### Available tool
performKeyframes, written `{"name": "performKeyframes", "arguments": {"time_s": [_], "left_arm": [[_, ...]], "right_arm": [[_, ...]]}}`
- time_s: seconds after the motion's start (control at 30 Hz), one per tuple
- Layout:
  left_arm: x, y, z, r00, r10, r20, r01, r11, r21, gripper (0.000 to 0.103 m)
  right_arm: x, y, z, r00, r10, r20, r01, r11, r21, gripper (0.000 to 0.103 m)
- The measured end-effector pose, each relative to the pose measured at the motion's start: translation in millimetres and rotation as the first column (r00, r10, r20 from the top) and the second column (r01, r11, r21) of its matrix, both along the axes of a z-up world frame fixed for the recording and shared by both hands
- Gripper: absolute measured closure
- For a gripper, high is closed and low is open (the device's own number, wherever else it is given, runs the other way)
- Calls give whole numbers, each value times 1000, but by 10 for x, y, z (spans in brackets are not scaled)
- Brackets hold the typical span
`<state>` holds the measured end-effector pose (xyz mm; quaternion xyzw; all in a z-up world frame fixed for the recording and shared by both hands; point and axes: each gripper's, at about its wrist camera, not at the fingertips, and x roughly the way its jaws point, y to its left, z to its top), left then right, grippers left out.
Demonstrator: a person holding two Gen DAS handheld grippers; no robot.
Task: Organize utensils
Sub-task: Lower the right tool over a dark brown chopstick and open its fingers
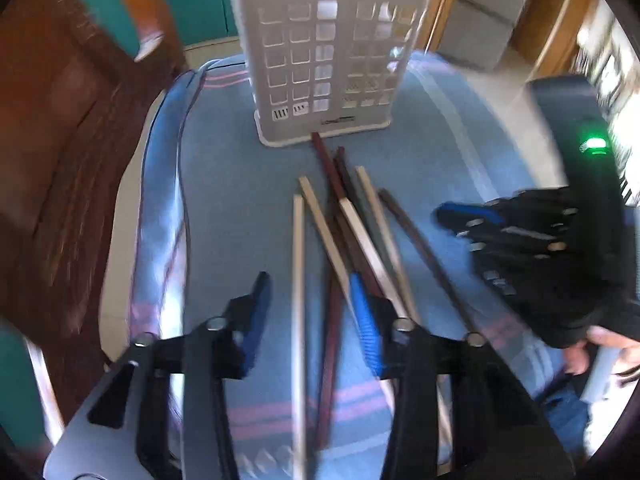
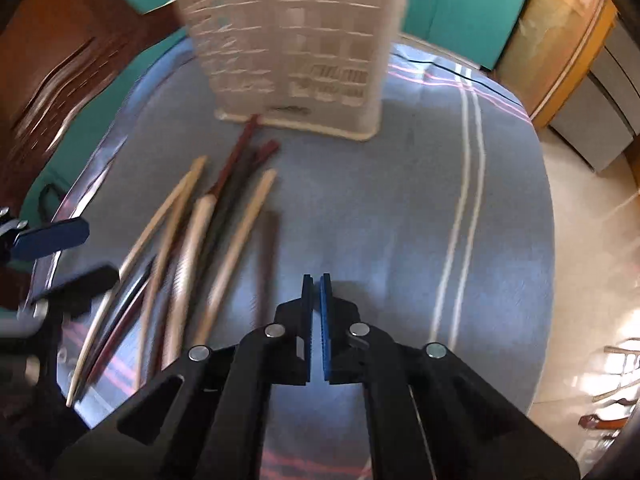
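My left hand-held gripper (image 1: 308, 300) hangs partly open over a loose pile of pale and dark chopsticks (image 1: 344, 232) on the blue-clothed bench (image 1: 440, 128), gripping none. My right hand-held gripper (image 2: 316, 292) is closed on nothing, beside the pile. The white slotted utensil holder (image 1: 324, 60) stands upright behind the chopsticks.

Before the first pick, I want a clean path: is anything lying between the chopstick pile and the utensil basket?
Nothing visible does. The chopsticks lie loose on the blue cloth directly in front of the basket, one dark tip reaching its base. The left gripper straddles the pile.
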<state>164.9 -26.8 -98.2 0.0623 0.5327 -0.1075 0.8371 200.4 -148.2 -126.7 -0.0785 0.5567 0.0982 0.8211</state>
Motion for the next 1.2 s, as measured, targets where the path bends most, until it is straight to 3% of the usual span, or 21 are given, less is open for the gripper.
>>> {"name": "performKeyframes", "arguments": {"time_s": [0.13,0.2,0.3,0.4,0.53,0.83,1.0,1.03,1.2], "left_arm": [[241,96,-132,998,26,-60,-29,998,-55,71],[265,87,-209,997,36,-75,-38,999,-28,71],[260,27,-278,996,9,-88,-12,999,-33,71],[240,8,-317,997,18,-72,-16,1000,23,71],[132,29,-246,998,27,-53,-24,999,43,71],[78,7,-206,999,26,-26,-24,998,64,70],[44,-154,-130,1000,24,-17,-23,997,69,70],[84,-36,-244,1000,24,-17,-23,998,66,70],[89,-3,-233,999,28,-17,-27,997,66,71]], "right_arm": [[-29,-281,-22,999,-52,-1,52,988,145,98],[-48,-365,9,998,-69,-7,69,973,221,98],[-78,-315,-2,999,-33,14,29,970,240,96],[-62,-252,28,1000,7,1,-7,967,254,95],[-94,-96,46,998,57,-2,-55,975,217,60],[-208,281,14,997,62,38,-62,998,11,60],[-317,385,2,996,67,59,-66,998,-17,71],[-326,392,6,996,67,61,-66,998,-20,71],[-379,421,12,996,65,63,-64,998,-22,71]]}}
